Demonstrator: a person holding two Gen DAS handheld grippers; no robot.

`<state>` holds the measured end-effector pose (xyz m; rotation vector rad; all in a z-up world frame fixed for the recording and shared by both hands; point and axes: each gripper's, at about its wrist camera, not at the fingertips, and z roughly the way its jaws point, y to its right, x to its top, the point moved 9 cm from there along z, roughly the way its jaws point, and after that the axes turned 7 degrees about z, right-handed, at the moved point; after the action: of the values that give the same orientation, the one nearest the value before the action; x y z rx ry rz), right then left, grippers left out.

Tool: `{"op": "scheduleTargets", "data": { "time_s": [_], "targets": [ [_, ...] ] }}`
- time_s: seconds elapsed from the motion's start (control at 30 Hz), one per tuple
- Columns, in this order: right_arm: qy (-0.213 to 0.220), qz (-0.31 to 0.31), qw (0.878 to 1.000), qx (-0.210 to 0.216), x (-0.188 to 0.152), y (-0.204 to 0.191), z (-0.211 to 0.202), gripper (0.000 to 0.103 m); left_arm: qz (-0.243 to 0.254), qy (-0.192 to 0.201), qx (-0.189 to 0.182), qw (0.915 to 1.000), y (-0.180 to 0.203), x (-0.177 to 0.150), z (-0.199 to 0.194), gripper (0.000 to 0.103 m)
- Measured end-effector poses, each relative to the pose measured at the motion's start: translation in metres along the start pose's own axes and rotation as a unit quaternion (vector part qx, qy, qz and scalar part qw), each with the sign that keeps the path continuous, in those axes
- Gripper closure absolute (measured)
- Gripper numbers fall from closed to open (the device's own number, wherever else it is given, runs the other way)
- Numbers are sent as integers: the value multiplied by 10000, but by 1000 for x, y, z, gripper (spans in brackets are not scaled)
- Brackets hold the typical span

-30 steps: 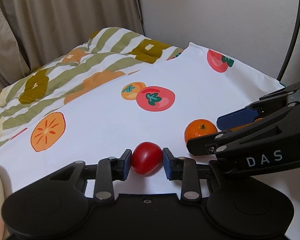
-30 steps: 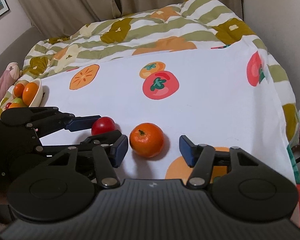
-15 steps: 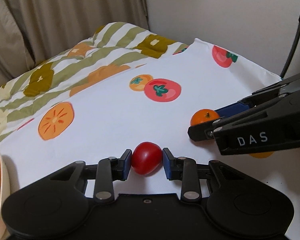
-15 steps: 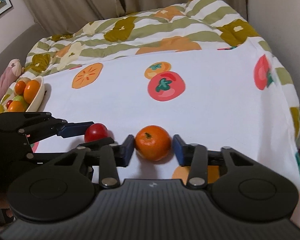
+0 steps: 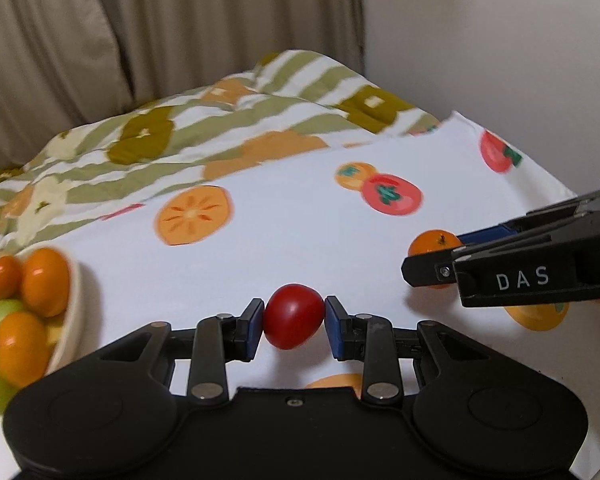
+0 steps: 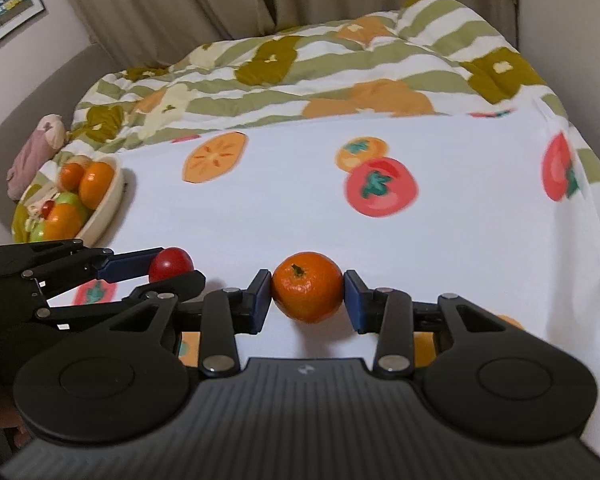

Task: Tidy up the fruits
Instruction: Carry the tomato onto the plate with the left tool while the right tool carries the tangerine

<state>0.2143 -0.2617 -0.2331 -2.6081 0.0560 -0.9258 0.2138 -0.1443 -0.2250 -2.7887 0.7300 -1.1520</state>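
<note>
Tomato (image 5: pixel 293 321) gripped left, mandarin's (image 6: pixel 307 291) stem visible right

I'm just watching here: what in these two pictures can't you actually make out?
- Bowl, left wrist view: cut off by the left edge and blurred, so its fruit can't be counted.
- Tangerine, left wrist view: its lower part is hidden behind the right gripper.
- Tomato, right wrist view: partly covered by the left gripper's fingers.
- Small pieces among the bowl's fruit, right wrist view: too small to name.
</note>
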Motion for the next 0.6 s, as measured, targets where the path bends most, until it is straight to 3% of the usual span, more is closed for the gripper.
{"op": "scheduleTargets", "data": {
  "time_s": [0.6],
  "targets": [
    [185,-692,9948,718,34,-134,-16,49,-895,215,878,9919,-114,-8,-81,67]
  ]
}}
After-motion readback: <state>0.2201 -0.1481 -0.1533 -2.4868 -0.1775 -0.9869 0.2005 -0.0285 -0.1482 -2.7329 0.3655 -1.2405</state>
